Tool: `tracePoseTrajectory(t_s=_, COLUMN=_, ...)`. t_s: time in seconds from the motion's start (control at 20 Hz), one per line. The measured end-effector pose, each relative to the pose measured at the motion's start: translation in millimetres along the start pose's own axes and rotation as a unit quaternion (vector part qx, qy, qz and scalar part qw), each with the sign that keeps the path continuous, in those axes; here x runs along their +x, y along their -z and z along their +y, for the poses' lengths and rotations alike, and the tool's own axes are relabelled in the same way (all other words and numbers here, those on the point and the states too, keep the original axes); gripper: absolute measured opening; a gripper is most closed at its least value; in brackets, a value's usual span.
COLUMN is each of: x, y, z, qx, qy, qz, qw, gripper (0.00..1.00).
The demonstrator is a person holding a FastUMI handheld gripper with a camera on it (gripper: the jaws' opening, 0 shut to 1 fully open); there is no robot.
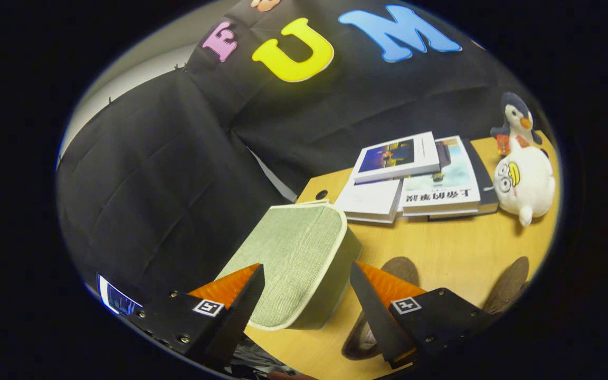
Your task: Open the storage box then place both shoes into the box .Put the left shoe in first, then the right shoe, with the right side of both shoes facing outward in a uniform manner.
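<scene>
The tool (306, 295) is spread wide, its fingers either side of the near end of the pale green fabric storage box with cream piping (296, 258), gripping nothing. The box sits at the near corner of the light wooden worktop (441, 248), lid still down, looking soft-sided with rounded corners.

The likely trouble: the woven lid gives little to catch, so a pinch at the piped rim could slip off, or push the whole box toward 12 o'clock into the stack of glossy paperback books (415, 179). Being near the worktop's edge, it might also tip off.

Two brown suede-looking shoes (507, 285) lie at about 3 o'clock of the box, one partly behind the right finger; which is the left I cannot tell.
</scene>
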State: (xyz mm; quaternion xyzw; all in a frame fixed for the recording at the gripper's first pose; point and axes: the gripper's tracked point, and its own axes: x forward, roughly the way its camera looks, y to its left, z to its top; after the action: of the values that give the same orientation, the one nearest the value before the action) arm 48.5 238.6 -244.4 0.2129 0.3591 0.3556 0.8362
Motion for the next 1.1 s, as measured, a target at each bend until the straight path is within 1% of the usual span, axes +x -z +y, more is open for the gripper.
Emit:
tracePoseTrajectory(t_s=0.1, x=17, y=10, z=-2, qx=0.058, qy=-0.017, qz=0.024, qw=0.998, gripper=0.99)
tracePoseTrajectory(t_s=0.2, x=37, y=13, z=-3, qx=0.107, qy=-0.037, qz=0.038, qw=0.993, gripper=0.99)
tracePoseTrajectory(t_s=0.35, x=53, y=21, z=-9, qx=0.138, qy=-0.05, qz=0.056, qw=0.988, gripper=0.99)
tracePoseTrajectory(t_s=0.5, x=69, y=19, z=-5, qx=0.177, qy=-0.069, qz=0.067, qw=0.979, gripper=0.99)
tracePoseTrajectory(t_s=0.7, x=81, y=24, z=-3, qx=0.219, qy=-0.076, qz=0.096, qw=0.968, gripper=0.98)
tracePoseTrajectory(t_s=0.75, x=87, y=26, z=2, qx=0.236, qy=-0.083, qz=0.094, qw=0.964, gripper=0.79)
tracePoseTrajectory(t_s=0.8, x=80, y=20, z=1, qx=0.249, qy=-0.08, qz=0.094, qw=0.961, gripper=0.71)
tracePoseTrajectory(t_s=0.85, x=75, y=17, z=-1, qx=0.254, qy=-0.079, qz=0.094, qw=0.959, gripper=0.55)
tracePoseTrajectory(t_s=0.9, x=80, y=13, z=0, qx=0.256, qy=-0.081, qz=0.086, qw=0.959, gripper=0.49)
tracePoseTrajectory(t_s=0.95, x=78, y=8, z=1, qx=0.255, qy=-0.08, qz=0.083, qw=0.96, gripper=0.33)
tracePoseTrajectory(t_s=1.05, x=71, y=-3, z=7, qx=0.248, qy=-0.092, qz=0.079, qw=0.961, gripper=0.18)
tracePoseTrajectory(t_s=1.1, x=71, y=-3, z=13, qx=0.241, qy=-0.094, qz=0.079, qw=0.963, gripper=0.08)
